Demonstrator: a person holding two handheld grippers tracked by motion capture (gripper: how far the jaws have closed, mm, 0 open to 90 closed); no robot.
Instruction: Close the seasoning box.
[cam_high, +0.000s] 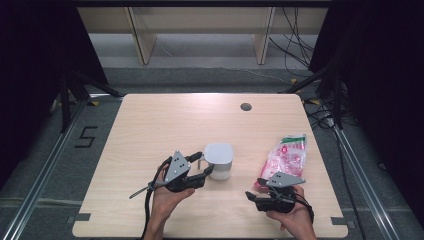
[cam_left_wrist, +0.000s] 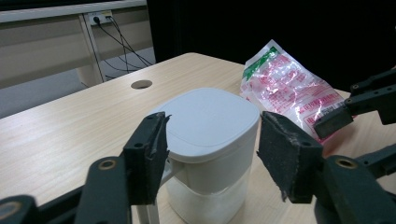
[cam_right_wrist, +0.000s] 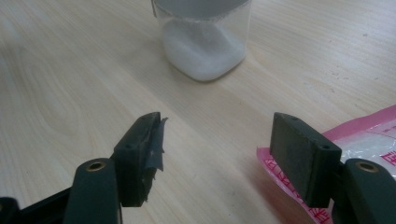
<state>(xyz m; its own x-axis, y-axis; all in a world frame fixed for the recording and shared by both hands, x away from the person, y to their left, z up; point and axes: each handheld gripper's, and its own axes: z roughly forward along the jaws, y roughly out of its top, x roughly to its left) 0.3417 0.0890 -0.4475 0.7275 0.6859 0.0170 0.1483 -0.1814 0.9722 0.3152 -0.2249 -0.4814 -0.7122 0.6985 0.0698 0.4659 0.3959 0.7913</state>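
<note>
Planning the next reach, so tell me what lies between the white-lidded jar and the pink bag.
Only bare tabletop separates the jar from the pink bag, clearest in the high view.

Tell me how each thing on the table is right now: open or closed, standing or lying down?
Clear plastic jar with white lid: upright, lid on, partly filled with white powder.
Pink and clear plastic bag: lying flat, crinkled; cannot tell if sealed.
Left hand-held gripper: open, jaws either side of the jar's lid, right pad apart from it.
Right hand-held gripper: open, nothing between its jaws, beside the bag's edge.
</note>
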